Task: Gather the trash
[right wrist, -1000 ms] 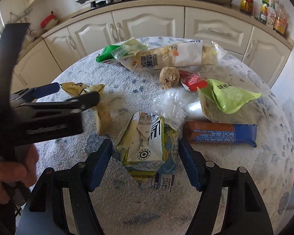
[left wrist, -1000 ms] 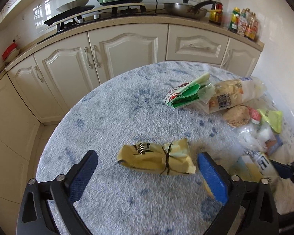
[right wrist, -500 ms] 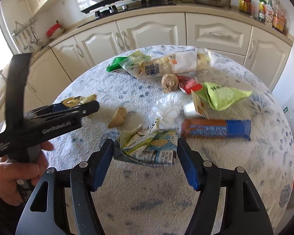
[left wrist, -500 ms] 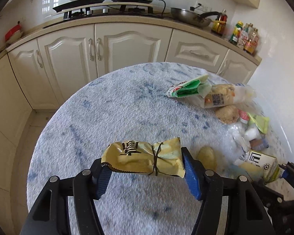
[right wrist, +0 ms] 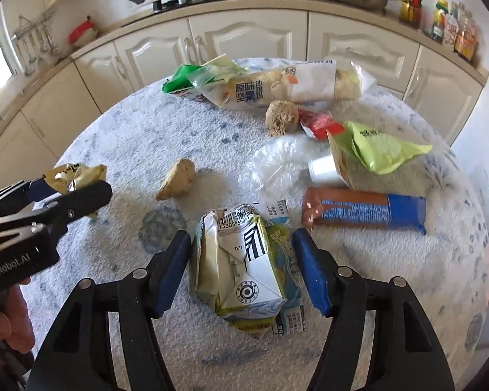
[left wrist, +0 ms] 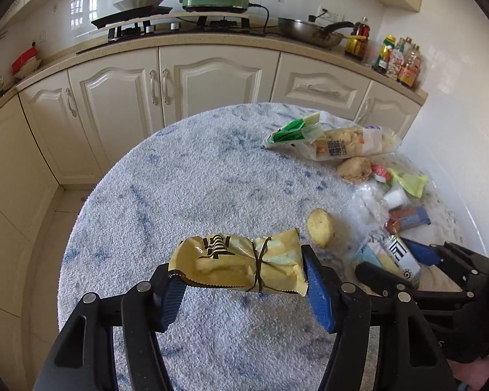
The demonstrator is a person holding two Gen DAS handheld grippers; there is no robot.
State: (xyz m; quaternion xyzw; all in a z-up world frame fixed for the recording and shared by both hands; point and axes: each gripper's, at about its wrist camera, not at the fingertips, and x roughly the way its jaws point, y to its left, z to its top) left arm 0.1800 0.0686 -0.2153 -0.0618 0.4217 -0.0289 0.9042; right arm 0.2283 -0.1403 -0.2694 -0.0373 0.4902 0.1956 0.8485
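Left gripper [left wrist: 241, 288] is clamped end to end on a yellow wrapper [left wrist: 239, 265], which is tied round with a dark band; the pads bear on its two short ends and the packet spans the gap, clear of the cloth below, so the lengthwise hold appears chosen to keep the bundle from unrolling. Its jaws have just been closing, and the packet is between them. Right gripper [right wrist: 243, 272] is closed on a crushed carton [right wrist: 241, 267]; its jaws have just been closing too, the blue pads press the carton's flattened sides, and the dented walls suggest the squeeze is what secures it. Whether the carton is off the cloth cannot be told. Each hand thus carries one piece of trash, which I judge to be the reason both are held low over the near edge of the table [right wrist: 130, 130]. Seen from the right gripper, the remaining litter lies outward: a food lump [right wrist: 176, 179] at 11 o'clock, clear film [right wrist: 277, 163] at 12, an orange-and-blue packet [right wrist: 363, 210] at 2 o'clock just beside the carton, a green pouch [right wrist: 381, 146] beyond it with a white cup [right wrist: 324, 171] at its near end, a red wrapper [right wrist: 319, 123] and a brown ball [right wrist: 282, 117] at 1 o'clock, and a long snack bag [right wrist: 293, 88] with a green bag [right wrist: 185, 76] at the far rim. No bin is in view, so the destination cannot be stated; most of the collecting is judged outstanding
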